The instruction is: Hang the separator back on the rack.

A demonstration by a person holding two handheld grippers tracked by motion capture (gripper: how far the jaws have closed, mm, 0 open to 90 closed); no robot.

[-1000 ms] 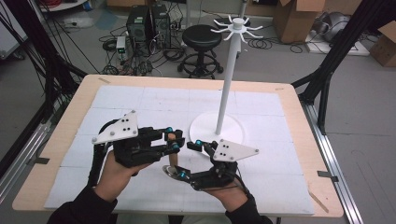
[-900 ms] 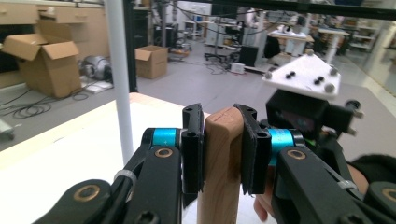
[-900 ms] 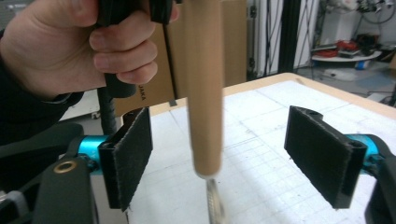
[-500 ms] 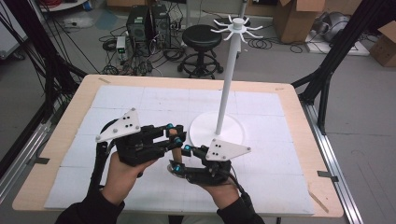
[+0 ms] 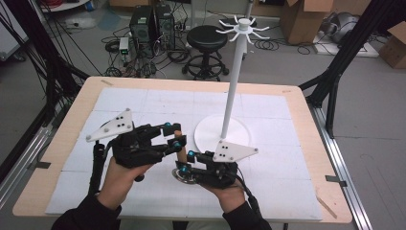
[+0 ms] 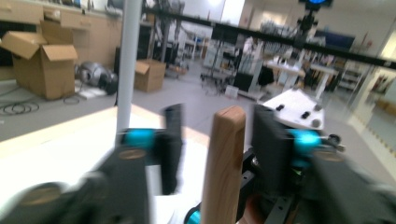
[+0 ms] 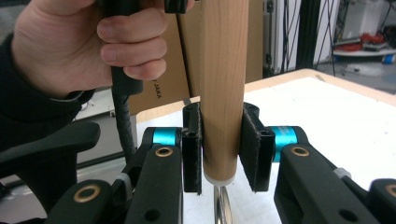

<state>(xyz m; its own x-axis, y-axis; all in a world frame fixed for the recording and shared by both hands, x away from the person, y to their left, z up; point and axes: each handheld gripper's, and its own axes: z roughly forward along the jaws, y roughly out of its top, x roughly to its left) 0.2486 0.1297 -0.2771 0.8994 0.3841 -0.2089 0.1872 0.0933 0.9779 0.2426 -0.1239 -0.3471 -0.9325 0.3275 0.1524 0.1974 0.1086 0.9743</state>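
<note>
Near the desk's front edge, an upright light wooden handle (image 7: pixel 223 88) on a round metal base is clamped by the right gripper (image 7: pixel 223 149); the left gripper's (image 6: pixel 215 140) jaws, just opened, flank it without contact.

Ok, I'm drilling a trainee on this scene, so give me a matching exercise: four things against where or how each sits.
1 wooden handle
2 white stand
3 black stool
4 left gripper

A on the floor beyond the table
B jaws apart around the handle's top
C upright, clamped by the right gripper
D on the table, round base

Pairs: 1-C, 2-D, 3-A, 4-B. The left gripper's jaws have just been opening, the right gripper's closing on the handle.
</note>
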